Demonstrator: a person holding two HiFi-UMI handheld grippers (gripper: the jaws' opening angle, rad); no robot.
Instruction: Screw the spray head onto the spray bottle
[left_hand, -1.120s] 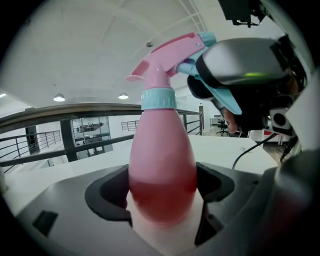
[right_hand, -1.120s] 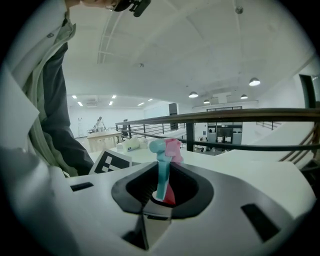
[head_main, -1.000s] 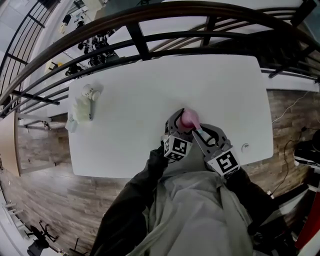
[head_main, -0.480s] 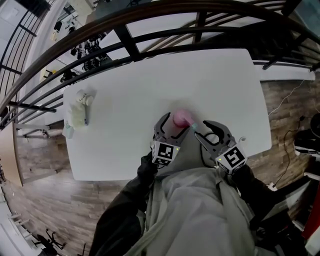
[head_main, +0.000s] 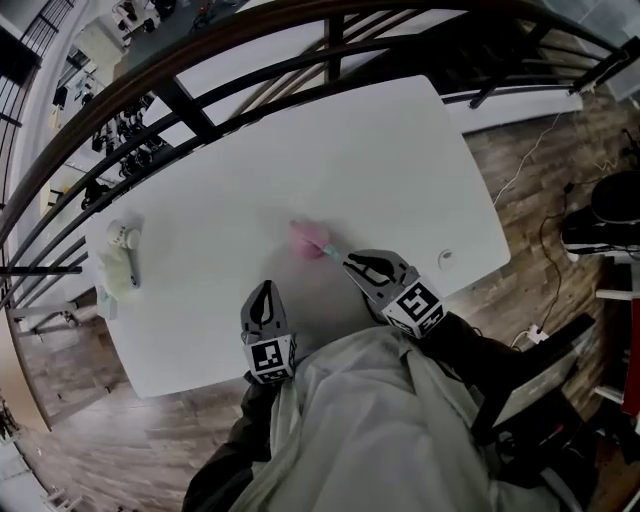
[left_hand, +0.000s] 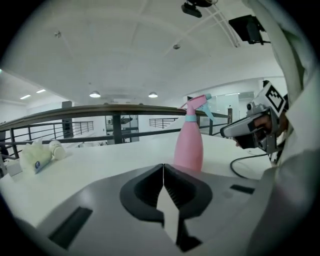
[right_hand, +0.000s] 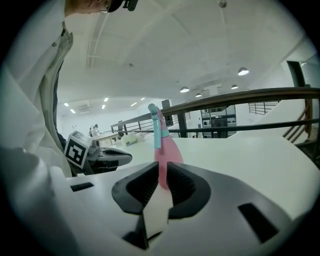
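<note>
The pink spray bottle (head_main: 306, 238) stands upright on the white table (head_main: 400, 160), with its teal-collared spray head (left_hand: 197, 103) on top. My left gripper (head_main: 265, 292) is back near the table's front edge, well short of the bottle (left_hand: 189, 147), jaws shut and empty. My right gripper (head_main: 350, 262) points at the bottle (right_hand: 163, 150) from close by on its right without touching it. Its jaws have just been closing to a narrow slit, with nothing between them. The bottle shows beyond the gap.
A pale bundle with small white bottles (head_main: 120, 265) lies at the table's far left. A dark railing (head_main: 250, 75) runs along the far edge. A round grommet (head_main: 446, 257) sits near the right front corner, and a black cable (left_hand: 245, 165) lies nearby.
Both grippers have come off the bottle. The left one pulled back toward the person and shut. The right one released the spray head and drew slightly away.
</note>
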